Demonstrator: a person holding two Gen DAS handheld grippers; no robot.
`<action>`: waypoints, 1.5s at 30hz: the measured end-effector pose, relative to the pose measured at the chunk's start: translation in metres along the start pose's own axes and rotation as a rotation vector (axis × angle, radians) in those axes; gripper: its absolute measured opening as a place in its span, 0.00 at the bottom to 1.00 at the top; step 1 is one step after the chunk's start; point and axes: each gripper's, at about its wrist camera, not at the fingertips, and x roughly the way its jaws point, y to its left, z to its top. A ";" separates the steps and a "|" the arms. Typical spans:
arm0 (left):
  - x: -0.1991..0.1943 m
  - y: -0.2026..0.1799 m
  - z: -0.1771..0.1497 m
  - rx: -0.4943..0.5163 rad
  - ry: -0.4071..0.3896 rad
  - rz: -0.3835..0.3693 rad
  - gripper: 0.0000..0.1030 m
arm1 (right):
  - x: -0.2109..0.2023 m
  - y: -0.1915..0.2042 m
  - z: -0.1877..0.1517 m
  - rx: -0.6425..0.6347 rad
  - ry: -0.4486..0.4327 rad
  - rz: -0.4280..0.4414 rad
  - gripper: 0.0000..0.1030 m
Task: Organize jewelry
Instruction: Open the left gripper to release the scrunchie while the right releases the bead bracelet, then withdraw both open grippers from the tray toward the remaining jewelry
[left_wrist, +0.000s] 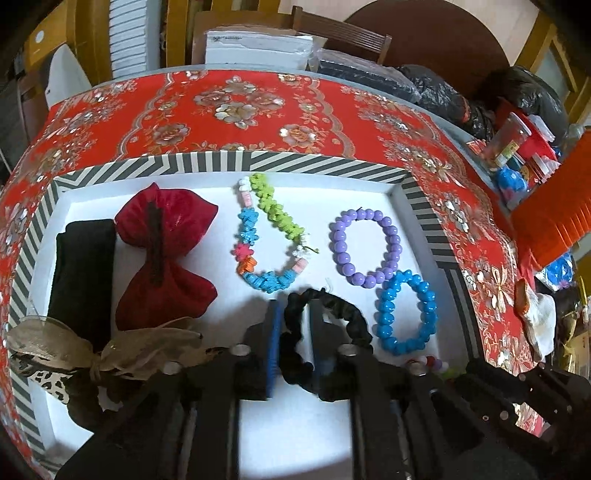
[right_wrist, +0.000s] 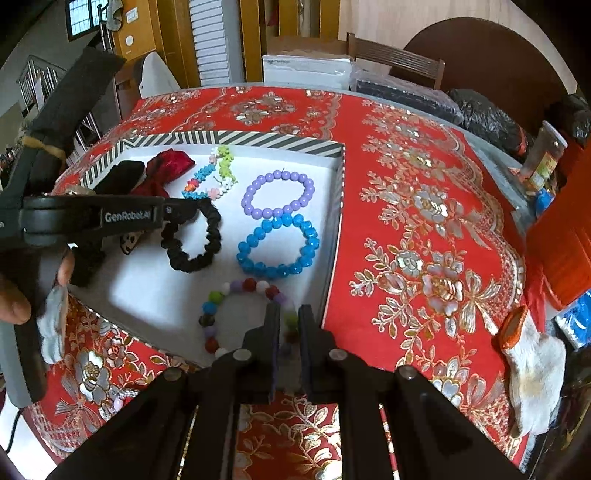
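Striped tray (left_wrist: 207, 162): four bead bracelets, one black scrunchie (left_wrist: 295, 354) clamped in left gripper (left_wrist: 291, 350); right gripper (right_wrist: 287, 328) pinches multicolour bracelet (right_wrist: 221, 295).

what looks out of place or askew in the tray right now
Mostly tidy. The purple bead bracelet and blue bead bracelet touch instead of lying apart, and a gold ribbon bow spills over the striped tray rim.
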 end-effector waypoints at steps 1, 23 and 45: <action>-0.001 0.000 -0.001 -0.001 -0.004 -0.004 0.23 | 0.000 -0.001 0.000 0.007 -0.001 0.007 0.13; -0.095 0.016 -0.041 0.056 -0.141 -0.002 0.24 | -0.063 0.012 -0.010 0.038 -0.119 0.027 0.45; -0.160 0.102 -0.121 -0.048 -0.109 0.019 0.24 | -0.104 0.005 -0.057 0.039 -0.105 0.030 0.46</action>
